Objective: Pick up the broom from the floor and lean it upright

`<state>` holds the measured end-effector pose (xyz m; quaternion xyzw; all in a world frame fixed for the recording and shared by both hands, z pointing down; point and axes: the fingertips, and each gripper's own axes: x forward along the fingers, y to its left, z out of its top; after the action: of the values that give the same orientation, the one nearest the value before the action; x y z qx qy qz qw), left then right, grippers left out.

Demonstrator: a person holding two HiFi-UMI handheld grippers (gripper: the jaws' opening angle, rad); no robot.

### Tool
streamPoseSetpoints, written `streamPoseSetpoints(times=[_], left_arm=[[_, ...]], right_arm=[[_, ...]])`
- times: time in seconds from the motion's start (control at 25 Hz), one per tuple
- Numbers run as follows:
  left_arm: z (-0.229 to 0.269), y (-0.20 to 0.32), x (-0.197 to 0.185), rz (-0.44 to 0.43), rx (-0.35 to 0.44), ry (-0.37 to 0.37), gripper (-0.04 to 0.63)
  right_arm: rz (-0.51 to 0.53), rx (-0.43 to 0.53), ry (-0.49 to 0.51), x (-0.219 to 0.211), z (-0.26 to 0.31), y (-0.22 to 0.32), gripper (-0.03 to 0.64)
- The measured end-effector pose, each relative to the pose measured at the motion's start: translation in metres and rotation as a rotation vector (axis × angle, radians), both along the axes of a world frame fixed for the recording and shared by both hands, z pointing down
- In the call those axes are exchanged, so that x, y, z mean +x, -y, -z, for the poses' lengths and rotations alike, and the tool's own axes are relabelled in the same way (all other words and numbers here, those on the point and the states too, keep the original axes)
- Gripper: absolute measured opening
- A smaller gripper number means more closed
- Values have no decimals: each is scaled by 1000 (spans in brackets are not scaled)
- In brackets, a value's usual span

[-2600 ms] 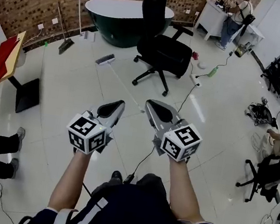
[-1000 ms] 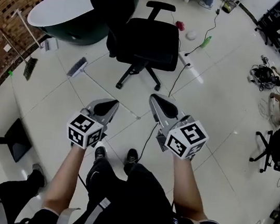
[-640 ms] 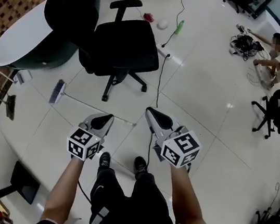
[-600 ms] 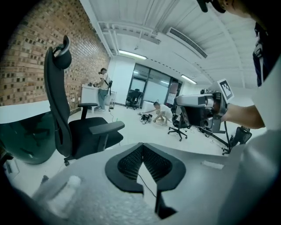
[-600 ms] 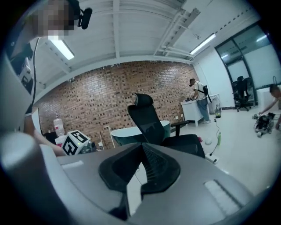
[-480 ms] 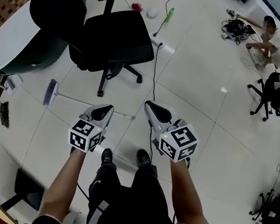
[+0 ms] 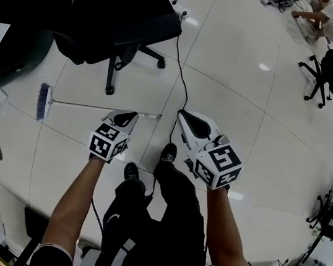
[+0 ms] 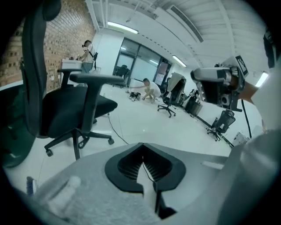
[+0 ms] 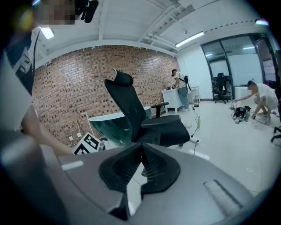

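Blue-headed broom [image 7: 95, 107] lies flat on the white floor, untouched.
Its handle tip sits just beside my left gripper [image 7: 130, 116], with my right gripper [image 7: 187, 115] near. Both jaws are closed and empty. Unless I open them first, I could nudge the thin handle, skidding it under the black chair [image 7: 120, 9].
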<state>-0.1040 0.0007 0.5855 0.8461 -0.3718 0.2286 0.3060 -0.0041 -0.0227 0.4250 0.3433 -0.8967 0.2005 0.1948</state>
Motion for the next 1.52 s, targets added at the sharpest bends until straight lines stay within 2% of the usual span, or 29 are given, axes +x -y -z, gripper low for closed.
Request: streamPoseSetpoints(times=[0.24, 0.44, 0.68, 0.76, 1.0, 1.16, 1.52], left_arm=[[-145, 9, 25, -92, -102, 21, 2], [-264, 15, 42, -209, -127, 116, 2], [-372, 21, 52, -298, -152, 174, 5], [-402, 19, 55, -331, -173, 185, 41], [-462, 12, 68, -463, -181, 232, 74], [-496, -1, 79, -607, -167, 281, 118], [-534, -16, 86, -796, -195, 375, 144]], right_arm=[[2, -8, -15, 15, -99, 27, 3], [-15, 8, -20, 35, -180, 52, 3], [-51, -11, 16, 43, -268, 71, 3], [-79, -29, 33, 45, -295, 73, 3], [-155, -69, 55, 56, -357, 74, 3], [-188, -90, 42, 63, -387, 74, 3], [-214, -95, 6, 72, -406, 76, 3]])
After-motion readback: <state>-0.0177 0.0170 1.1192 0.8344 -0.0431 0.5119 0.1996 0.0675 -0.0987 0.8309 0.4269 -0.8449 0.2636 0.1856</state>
